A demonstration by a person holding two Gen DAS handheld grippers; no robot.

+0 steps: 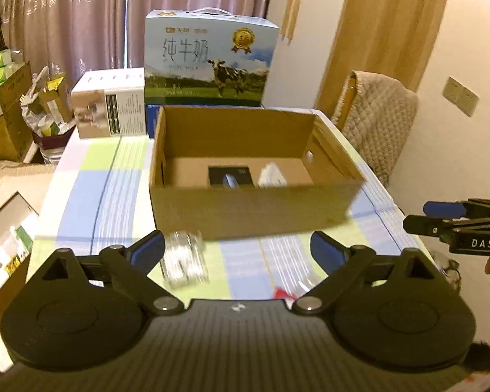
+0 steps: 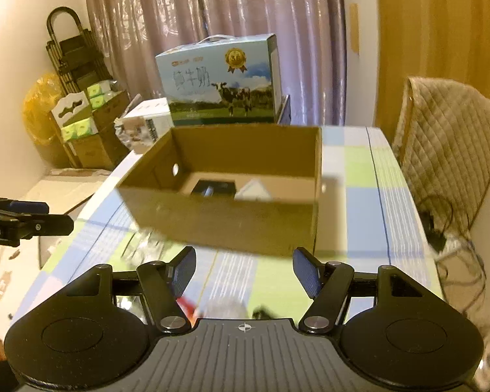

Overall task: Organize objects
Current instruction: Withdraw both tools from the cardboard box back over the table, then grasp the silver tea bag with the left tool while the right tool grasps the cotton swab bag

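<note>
Left gripper: jaws spread wide, blue pads well apart, nothing between them and nothing touched. It hung above the checked tablecloth, pointing down at the near wall of the open cardboard box. A clear glass jar, blurred, lay on the cloth just inside the left pad; whether the pad met it could not be told, though it looked apart.

Centre: the cardboard box sat on the table, top open. Inside on its floor lay a dark flat item with a grey part on it, and to its right a white item, both too blurred to identify. Behind the box stood a blue milk carton with a cow picture, and to its left a smaller white carton.

Near edge, between the grippers: a small red scrap on the cloth, blurred.

Right gripper: jaws parted to a moderate width, pads empty, touching nothing, held over the cloth short of the box's near wall. In the left wrist view it showed side-on at the right edge. A chair with a quilted cover stood beyond the table's right side.
</note>
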